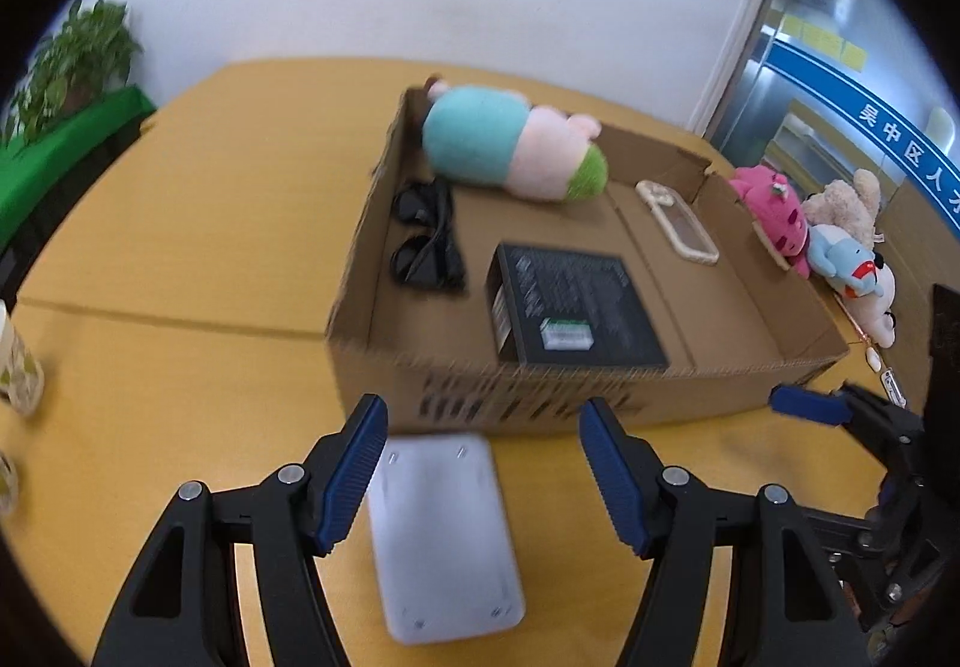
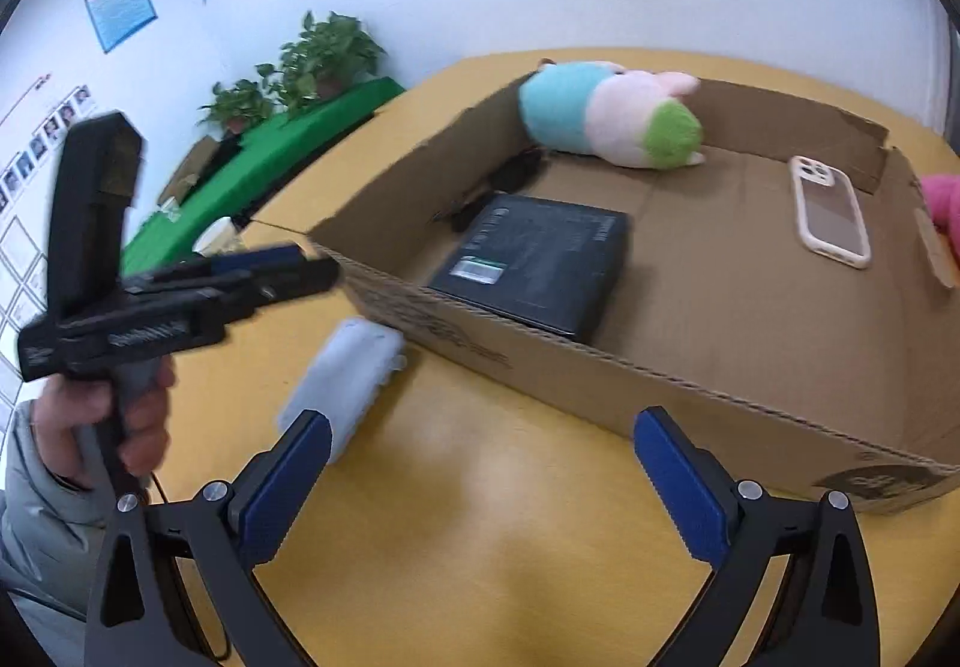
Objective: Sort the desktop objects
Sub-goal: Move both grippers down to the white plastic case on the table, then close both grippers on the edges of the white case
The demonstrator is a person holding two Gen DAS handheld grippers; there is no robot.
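An open cardboard box (image 1: 540, 397) (image 2: 600, 385) on the yellow table holds a teal-pink-green plush (image 1: 510, 150) (image 2: 606, 114), black sunglasses (image 1: 426, 241), a black carton (image 1: 570, 307) (image 2: 540, 265) and a pale phone case (image 1: 678, 223) (image 2: 831, 214). A white flat device (image 1: 441, 538) (image 2: 348, 379) lies on the table against the box front. My left gripper (image 1: 482, 406) (image 2: 300, 265) hovers over it, open, its pads clear of it. My right gripper (image 2: 483, 421) (image 1: 840, 409) stands open and empty over bare table near the box's front wall.
Pink (image 1: 774, 211), beige (image 1: 846, 205) and blue-white (image 1: 852, 271) plush toys lie right of the box, with a small cable (image 1: 876, 361). A patterned cup (image 1: 18, 367) stands at the left table edge. Potted plants (image 2: 324, 54) sit on a green-covered table (image 2: 270, 156) beyond. A person's hand (image 2: 108, 415) holds the left gripper.
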